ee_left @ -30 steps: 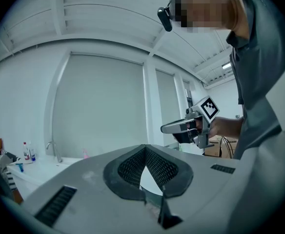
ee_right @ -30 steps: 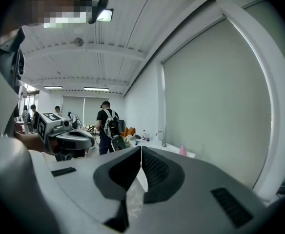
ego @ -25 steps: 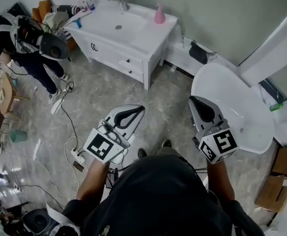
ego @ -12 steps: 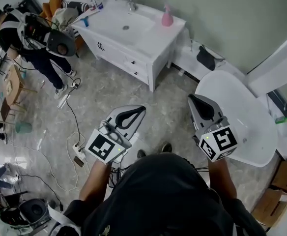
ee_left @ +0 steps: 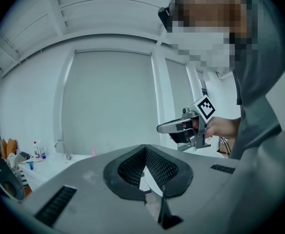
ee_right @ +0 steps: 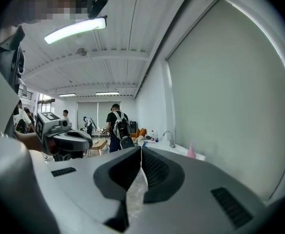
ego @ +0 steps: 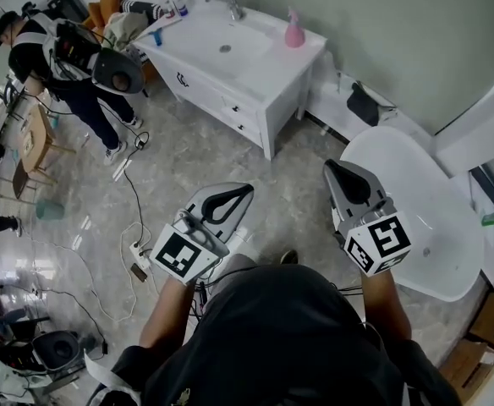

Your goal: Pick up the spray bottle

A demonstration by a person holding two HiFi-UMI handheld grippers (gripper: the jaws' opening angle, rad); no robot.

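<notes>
Mock bathroom in a lab hall (vanity, bathtub, floor cables)

Spray bottle distant, details indistinct

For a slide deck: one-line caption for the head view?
Left tool and right tool, shut and empty, held short of the pink spray bottle on the white vanity.

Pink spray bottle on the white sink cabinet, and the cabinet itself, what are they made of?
The pink spray bottle looks like plastic: even, opaque pink with a moulded nozzle top, though it is too small to be sure. The white sink cabinet seems painted or laminated board, with smooth flat drawer fronts and dark handles; its smooth white basin top is probably ceramic or resin.
</notes>
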